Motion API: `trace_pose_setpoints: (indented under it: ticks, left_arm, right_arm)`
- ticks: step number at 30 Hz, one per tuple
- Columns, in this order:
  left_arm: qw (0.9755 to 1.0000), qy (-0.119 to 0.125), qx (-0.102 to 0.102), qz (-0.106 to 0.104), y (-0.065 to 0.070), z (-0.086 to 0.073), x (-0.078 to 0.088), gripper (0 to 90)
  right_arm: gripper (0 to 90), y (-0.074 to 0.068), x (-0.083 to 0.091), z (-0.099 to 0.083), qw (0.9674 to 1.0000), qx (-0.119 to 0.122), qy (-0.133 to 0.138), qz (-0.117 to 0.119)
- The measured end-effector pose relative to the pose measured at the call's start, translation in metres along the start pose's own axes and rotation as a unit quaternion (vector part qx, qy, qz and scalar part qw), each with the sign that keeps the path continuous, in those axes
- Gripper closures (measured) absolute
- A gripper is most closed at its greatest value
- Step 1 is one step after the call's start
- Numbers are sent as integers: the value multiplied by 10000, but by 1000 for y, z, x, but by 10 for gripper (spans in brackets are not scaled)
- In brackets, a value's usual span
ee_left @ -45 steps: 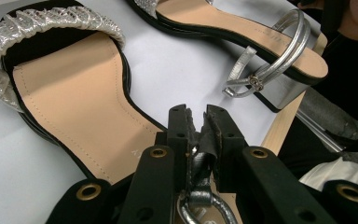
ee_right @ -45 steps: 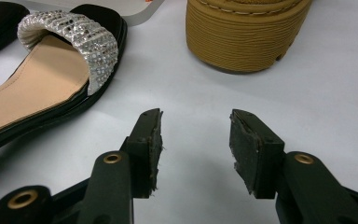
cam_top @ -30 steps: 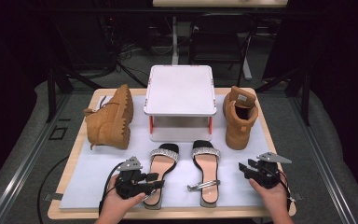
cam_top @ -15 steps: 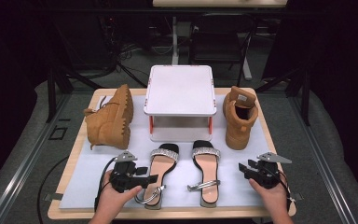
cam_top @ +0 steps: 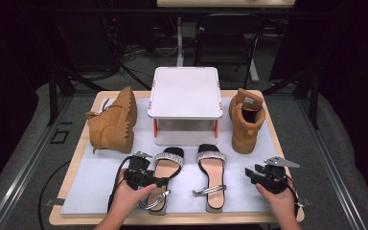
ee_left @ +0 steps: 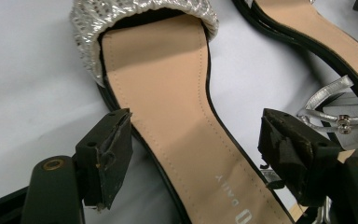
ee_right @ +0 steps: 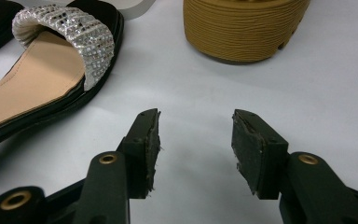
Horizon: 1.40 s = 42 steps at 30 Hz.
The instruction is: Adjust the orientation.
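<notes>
The left sandal lies flat on the mat, in front of the white stand. The left gripper has just been opening, jaws spread astride the insole, pads clear. Closing here risks a slip off the thin sole edge, or a snag on the silver strap. The right gripper, right of the sandal, gapes empty.

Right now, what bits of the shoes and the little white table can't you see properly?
- Left sandal: in the high view its heel end is covered by the left gripper and hand.
- Its insole print: cut off by the bottom edge of the left gripper view.
- White stand: its top hides the space under it in the high view.
- Upright boot: the right gripper view's top edge cuts it off, leaving just the sole.
</notes>
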<state>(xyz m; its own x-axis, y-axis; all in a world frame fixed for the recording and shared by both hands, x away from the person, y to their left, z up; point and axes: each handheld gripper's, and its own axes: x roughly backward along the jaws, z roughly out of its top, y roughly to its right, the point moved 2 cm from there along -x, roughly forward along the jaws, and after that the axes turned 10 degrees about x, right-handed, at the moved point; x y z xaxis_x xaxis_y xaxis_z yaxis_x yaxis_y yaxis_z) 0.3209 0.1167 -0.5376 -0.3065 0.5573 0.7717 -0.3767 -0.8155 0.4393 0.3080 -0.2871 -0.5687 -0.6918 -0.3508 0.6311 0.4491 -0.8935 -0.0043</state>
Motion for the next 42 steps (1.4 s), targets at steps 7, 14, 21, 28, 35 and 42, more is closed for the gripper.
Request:
trace_pose_setpoints:
  ticks: [7, 14, 21, 28, 35, 42]
  left_arm:
    - [9990, -185, -160, 381, 8, 0, -6, 230]
    - [9973, -205, -156, 682, 8, -4, -14, 211]
    - [9968, -364, -74, 702, 7, -4, -18, 207]
    - [9958, -582, -75, 697, 3, 3, -15, 256]
    - [9947, -631, -151, 796, -5, 9, -6, 377]
    - [9924, -767, -395, 881, -9, 14, -2, 424]
  right_arm:
    - [511, 0, 0, 0, 10000, -2, 2, 5]
    - [508, 0, 0, 0, 10000, 9, -6, -4]
    - [508, 0, 1, 0, 10000, -4, 6, -9]
    - [508, 0, 1, 0, 10000, -5, 40, 18]
    - [508, 0, 1, 0, 10000, -13, 40, 15]
    - [508, 0, 1, 0, 10000, 4, 26, 16]
